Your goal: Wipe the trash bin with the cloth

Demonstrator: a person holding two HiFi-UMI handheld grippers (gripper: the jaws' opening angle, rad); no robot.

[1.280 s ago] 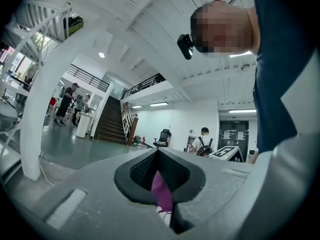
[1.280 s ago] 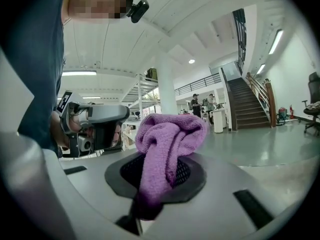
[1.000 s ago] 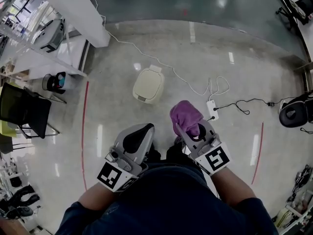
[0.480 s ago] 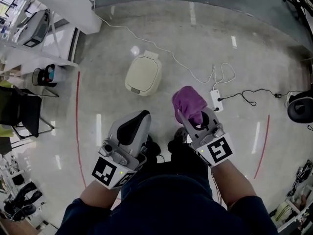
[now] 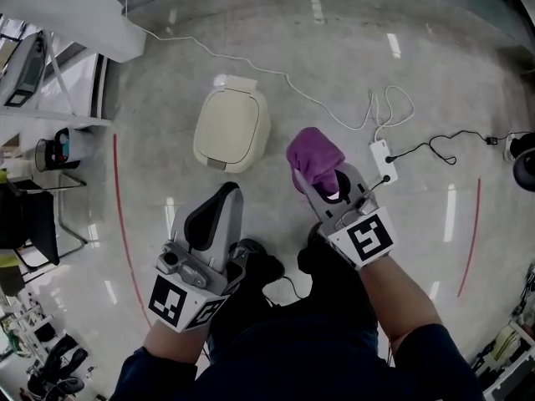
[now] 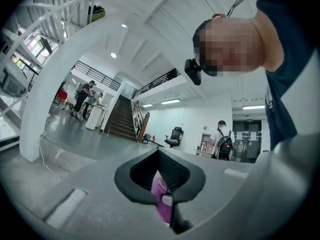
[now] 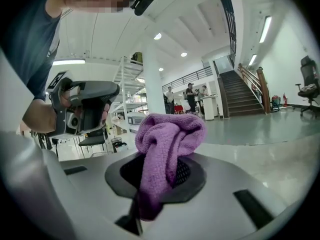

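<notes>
A cream trash bin with its lid down stands on the floor ahead of me, seen from above. My right gripper is shut on a bunched purple cloth, held in the air to the right of the bin and apart from it. In the right gripper view the cloth bulges out above the shut jaws of the gripper. My left gripper hangs below the bin with its jaws together. The left gripper view shows the gripper with a purple sliver at the jaw seam.
A white power strip with trailing cables lies on the floor right of the cloth. A red floor line curves at the left, beside a black chair and a small round bin. A white beam crosses the top left.
The trash bin has come nearer and lower in the head view as I moved toward it. Both grippers keep their pose, the cloth still in the right one.
</notes>
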